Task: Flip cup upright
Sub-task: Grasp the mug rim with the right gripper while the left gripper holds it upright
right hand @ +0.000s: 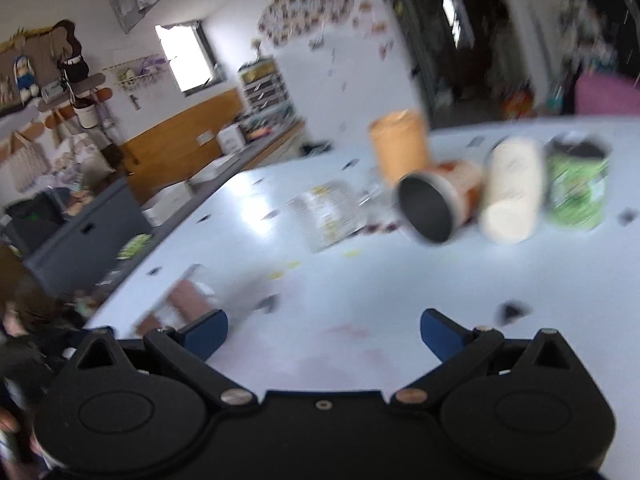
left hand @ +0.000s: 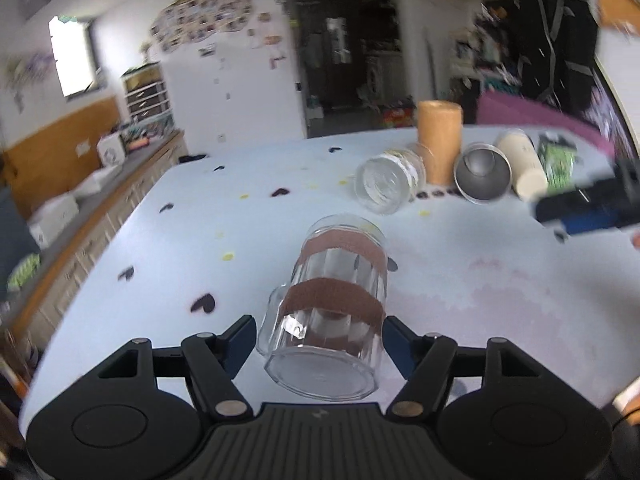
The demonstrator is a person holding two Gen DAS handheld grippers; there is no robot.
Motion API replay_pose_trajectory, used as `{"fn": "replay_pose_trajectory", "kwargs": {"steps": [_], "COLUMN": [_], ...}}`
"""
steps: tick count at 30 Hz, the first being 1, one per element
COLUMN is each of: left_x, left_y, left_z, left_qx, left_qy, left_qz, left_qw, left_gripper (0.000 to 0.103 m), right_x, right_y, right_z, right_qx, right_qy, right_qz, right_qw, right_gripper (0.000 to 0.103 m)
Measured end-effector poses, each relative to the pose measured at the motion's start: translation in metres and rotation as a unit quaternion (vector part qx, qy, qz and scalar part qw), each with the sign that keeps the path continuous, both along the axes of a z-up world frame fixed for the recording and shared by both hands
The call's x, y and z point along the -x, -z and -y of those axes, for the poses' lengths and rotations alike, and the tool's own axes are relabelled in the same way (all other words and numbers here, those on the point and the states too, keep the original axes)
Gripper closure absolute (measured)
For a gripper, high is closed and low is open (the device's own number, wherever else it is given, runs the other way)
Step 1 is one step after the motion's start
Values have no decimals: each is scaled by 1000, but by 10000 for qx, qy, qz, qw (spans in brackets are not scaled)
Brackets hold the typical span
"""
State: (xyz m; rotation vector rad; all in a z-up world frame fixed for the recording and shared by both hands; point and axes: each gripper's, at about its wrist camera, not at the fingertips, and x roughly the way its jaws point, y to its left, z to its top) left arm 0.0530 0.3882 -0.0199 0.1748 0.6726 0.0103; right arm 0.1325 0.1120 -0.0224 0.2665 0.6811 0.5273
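With both grippers' jaws apart, the lying glass cup (left hand: 332,312) between the left gripper (left hand: 320,344) could roll or slip on the table (left hand: 480,300) when pinched.

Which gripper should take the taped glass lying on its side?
Left. The left gripper is open with the taped glass between its fingers. The right gripper is open over bare table, the glass off to its left.

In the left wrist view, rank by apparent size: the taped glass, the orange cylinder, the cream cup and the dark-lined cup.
Largest to smallest as they look:
1. Taped glass, though it lies nearest the camera, which inflates it.
2. Orange cylinder.
3. Dark-lined cup and cream cup look about alike; I would not rank them.
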Motion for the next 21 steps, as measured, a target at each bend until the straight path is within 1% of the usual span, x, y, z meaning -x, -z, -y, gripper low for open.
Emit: {"fn": "replay_pose_trajectory", "kwargs": {"steps": [2, 5, 6, 8, 10, 12, 15, 17, 21], "left_x": [-4, -9, -10, -10, -8, -6, -3, -3, -4], "left_y": [2, 9, 12, 17, 18, 19, 19, 19, 19], "left_z": [3, 4, 4, 5, 1, -2, -2, -1, 0], "left_qx": [-202, -302, -303, -328, -207, -132, -152, -182, -254], "left_qy": [131, 248, 279, 290, 274, 282, 332, 357, 423], "left_qz": [-101, -232, -271, -246, -212, -188, -158, -146, -125], "left_qw": [9997, 9990, 9988, 9987, 9992, 9993, 9992, 9991, 9987], "left_gripper": [33, 34, 36, 37, 37, 37, 37, 37, 37], "right_x": [-14, -30, -33, -41, -48, -55, -69, -74, -85], "right_y": [2, 7, 8, 11, 18, 28, 44, 50, 62], "right_z": [-11, -29, -36, -50, -62, -71, -87, -98, -117], "right_qx": [-322, -701, -792, -923, -1124, -1431, -1797, -1939, -2129], "right_qy": [-178, -322, -345, -374, -280, -152, -118, -62, 127], "right_qz": [-437, -979, -1100, -1292, -1529, -1876, -2387, -2621, -2895], "right_qw": [9984, 9922, 9902, 9866, 9814, 9717, 9542, 9453, 9331], "right_gripper": [0, 0, 0, 0, 0, 0, 5, 5, 5]}}
